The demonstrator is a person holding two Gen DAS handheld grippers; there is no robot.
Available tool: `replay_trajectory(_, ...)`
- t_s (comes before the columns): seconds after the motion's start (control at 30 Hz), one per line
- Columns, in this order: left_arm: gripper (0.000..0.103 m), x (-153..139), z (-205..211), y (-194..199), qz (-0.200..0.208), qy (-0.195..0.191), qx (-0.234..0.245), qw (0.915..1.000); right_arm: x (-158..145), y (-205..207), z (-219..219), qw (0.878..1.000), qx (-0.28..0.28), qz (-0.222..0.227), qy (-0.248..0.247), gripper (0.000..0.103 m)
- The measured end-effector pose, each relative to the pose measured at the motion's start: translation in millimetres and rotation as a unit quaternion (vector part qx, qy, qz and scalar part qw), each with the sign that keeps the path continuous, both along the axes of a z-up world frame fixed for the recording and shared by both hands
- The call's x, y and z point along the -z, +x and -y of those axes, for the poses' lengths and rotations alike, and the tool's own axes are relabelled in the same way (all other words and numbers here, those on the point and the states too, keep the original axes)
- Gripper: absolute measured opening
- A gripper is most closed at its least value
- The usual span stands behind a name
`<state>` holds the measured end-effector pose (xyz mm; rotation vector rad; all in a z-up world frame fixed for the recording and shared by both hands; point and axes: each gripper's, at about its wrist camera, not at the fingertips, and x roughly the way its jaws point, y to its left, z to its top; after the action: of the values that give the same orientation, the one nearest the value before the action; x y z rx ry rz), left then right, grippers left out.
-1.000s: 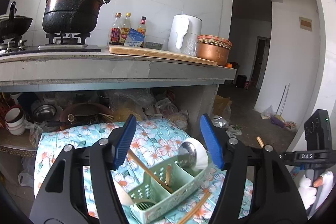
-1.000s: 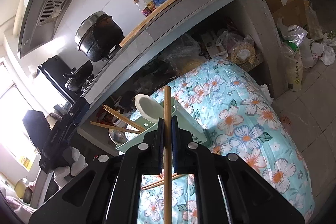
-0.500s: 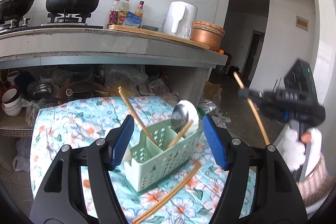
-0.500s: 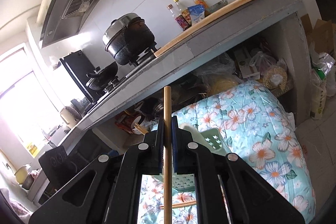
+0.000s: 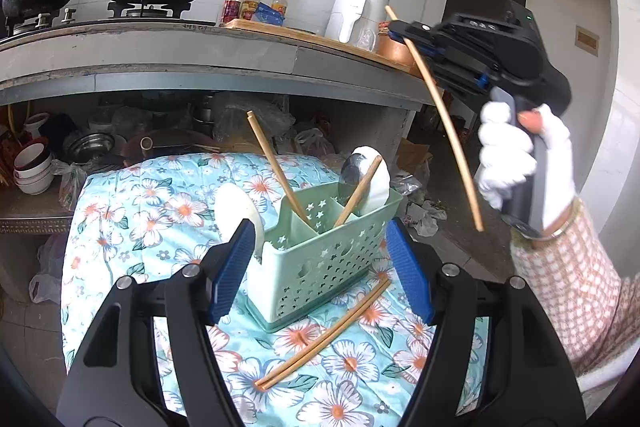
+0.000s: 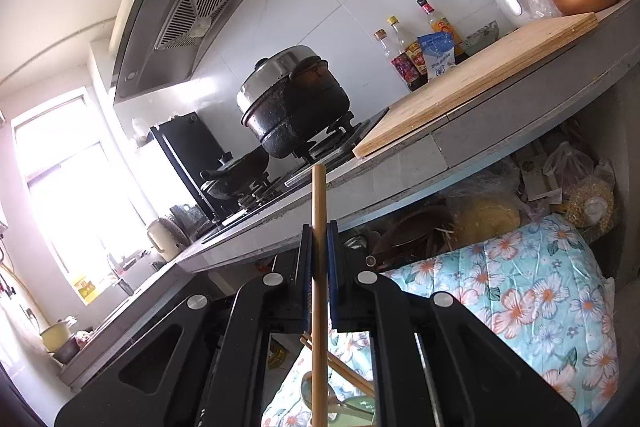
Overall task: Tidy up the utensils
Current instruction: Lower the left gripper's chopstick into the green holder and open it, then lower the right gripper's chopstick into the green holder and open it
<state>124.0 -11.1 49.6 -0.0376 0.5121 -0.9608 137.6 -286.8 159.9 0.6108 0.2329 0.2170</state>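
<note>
Right tongs (image 5: 400, 31) pinching a bamboo chopstick (image 5: 440, 115) near its upper end, held aloft right of the green utensil caddy (image 5: 320, 259); left tongs (image 5: 320, 275) spread wide, empty, flanking the caddy on the floral cloth (image 5: 132, 227). Light, stiff, thin and probably slick, so likely to swivel in a pinch this close to the end; better gripped nearer mid-length. Two more chopsticks (image 5: 324, 335) lying flat in front of the caddy; low to the cloth, awkward to nip; best taken at the raised end.
</note>
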Motion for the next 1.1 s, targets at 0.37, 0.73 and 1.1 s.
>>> replay_trajectory(0.37,0.064,5.6,-12.4,4.0,-0.014,-0.007,-0.023,0.9996,-6.9,60.1,-9.3,0.998,0.012,-0.004,-0.063,0.007)
replay_trajectory(0.73,0.064,10.7,-19.0,9.5,-0.024,-0.009,-0.03,0.9992,15.7,88.1,-28.0,0.987,0.021,-0.066,-0.144,0.007)
replay_trajectory(1.1,0.064,12.2,-18.2,10.2,-0.026,-0.012,-0.026,0.9992,18.0,77.4,-30.0,0.983,0.029,-0.068,-0.167,0.008)
